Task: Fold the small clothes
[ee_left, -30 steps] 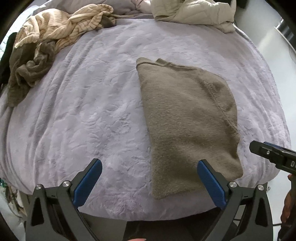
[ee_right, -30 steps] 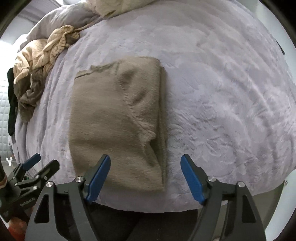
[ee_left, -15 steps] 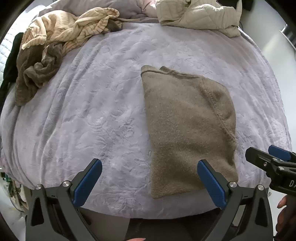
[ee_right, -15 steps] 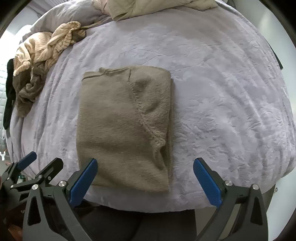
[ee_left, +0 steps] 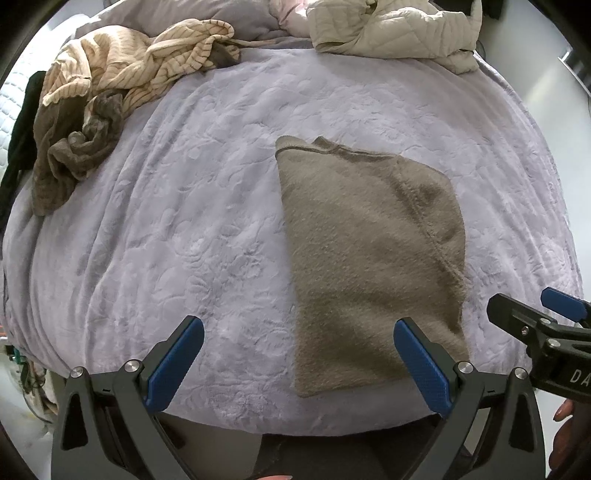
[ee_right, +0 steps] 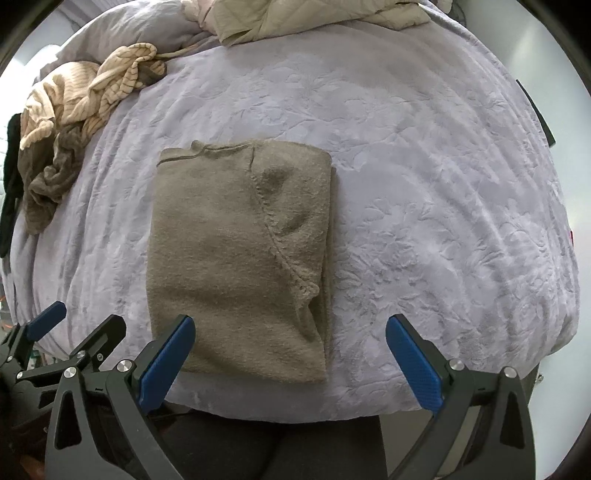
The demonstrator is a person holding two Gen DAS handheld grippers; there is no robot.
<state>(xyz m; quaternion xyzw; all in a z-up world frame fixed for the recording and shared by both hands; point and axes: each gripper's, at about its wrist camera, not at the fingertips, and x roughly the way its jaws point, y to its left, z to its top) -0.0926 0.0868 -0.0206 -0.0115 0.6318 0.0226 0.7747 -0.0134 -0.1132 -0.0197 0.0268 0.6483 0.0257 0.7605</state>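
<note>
I hold my left gripper [ee_left: 298, 360] spread wide over the near edge of the bed [ee_left: 192, 206], with nothing between its blue pads [ee_left: 173, 360]. My right gripper [ee_right: 290, 362] is likewise released, jaws far apart and empty, hovering above the same near edge.

The folded taupe fleece garment [ee_right: 236, 254] lies flat on the lavender embossed bedspread, near the front edge of the bed. Its collar edge points away from me and a curved seam runs down its right part; along the right side I can see the stacked layers of the fold. In the left wrist view the garment [ee_left: 369, 258] sits to the right of centre, and my left gripper's right pad overlaps its lower corner in the picture; I cannot tell whether it touches the cloth. In the right wrist view the left pad [ee_right: 166, 363] overlaps the garment's lower left corner in the same way.

At the far left of the bed sits a crumpled heap: a cream striped garment [ee_left: 122, 70] on top of a brown-grey one [ee_left: 70, 155]. At the far edge lies a pale quilted jacket [ee_left: 391, 29], well apart from the folded piece.
</note>
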